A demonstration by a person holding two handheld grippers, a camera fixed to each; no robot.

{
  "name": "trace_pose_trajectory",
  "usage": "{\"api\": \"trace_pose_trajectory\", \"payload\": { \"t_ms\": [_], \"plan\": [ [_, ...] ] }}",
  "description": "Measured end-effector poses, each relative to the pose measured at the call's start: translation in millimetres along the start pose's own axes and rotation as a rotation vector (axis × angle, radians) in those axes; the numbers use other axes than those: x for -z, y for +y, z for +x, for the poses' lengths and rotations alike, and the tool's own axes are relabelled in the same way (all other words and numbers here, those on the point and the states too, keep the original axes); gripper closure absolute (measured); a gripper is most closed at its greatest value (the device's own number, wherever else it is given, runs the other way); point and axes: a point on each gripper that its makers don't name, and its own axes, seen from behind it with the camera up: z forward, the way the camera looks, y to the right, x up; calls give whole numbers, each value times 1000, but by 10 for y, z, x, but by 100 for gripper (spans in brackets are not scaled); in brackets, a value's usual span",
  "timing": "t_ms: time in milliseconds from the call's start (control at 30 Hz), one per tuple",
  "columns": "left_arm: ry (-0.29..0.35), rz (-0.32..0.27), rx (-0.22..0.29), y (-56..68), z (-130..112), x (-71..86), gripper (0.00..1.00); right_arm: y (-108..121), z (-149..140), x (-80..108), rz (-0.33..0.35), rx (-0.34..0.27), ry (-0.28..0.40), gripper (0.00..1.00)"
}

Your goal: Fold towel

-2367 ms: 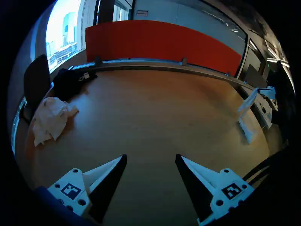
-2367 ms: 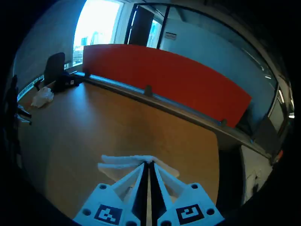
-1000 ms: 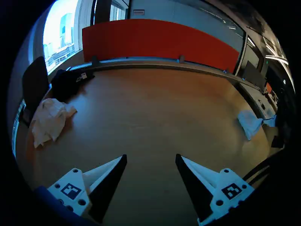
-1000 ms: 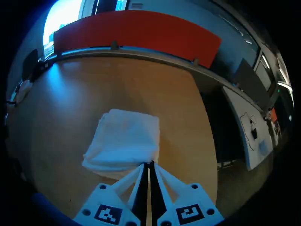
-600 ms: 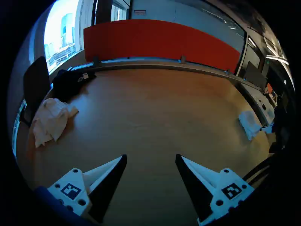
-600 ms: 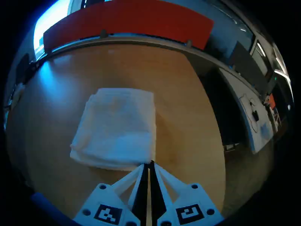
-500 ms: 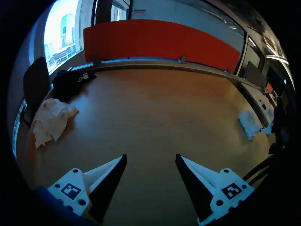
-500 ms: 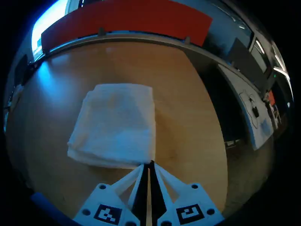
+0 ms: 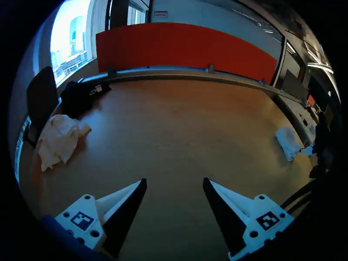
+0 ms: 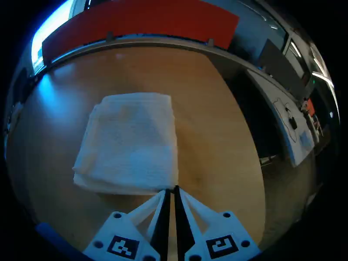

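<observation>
**Towel lying folded at the right claw's tips, left claw spread over bare wood**

In the right gripper view you are looking down on the towel [image 10: 128, 141], which is lying flat as a folded white rectangle on the wooden table [image 10: 209, 130]. The right claw [image 10: 170, 190] is showing its fingers pressed almost together, with a thin slit between them. Its tips are meeting the towel's near right corner, and you cannot tell whether that corner is caught in the slit. A strip of bare wood is separating the towel's right side from the table's right edge. Past that edge a white surface [image 10: 282, 126] is standing apart.

The left gripper view is adding the wider room. Your left claw [image 9: 174, 179] is spread wide, with bare wood between its fingers and a broad open stretch ahead. From here the towel is sitting small at the far right, near the table's edge. A crumpled pale cloth [image 9: 58, 139] is lying near the left edge, with a black bag [image 9: 80, 93] behind it and a dark chair [image 9: 41, 100] just beside that edge. An orange divider [image 9: 187, 45] is closing off the far edge.
</observation>
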Motion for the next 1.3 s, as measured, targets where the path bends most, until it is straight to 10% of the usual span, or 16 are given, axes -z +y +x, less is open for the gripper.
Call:
{"api": "trace_pose_trajectory", "payload": {
  "t_ms": [700,1300],
  "plan": [
    [9,-1,2,-46,-18,53,4,42,-106,204,-36,-47,39,12],
    [54,2,25,-123,99,66,4,-260,421,545,5,-111,248,11]
  ]
}}
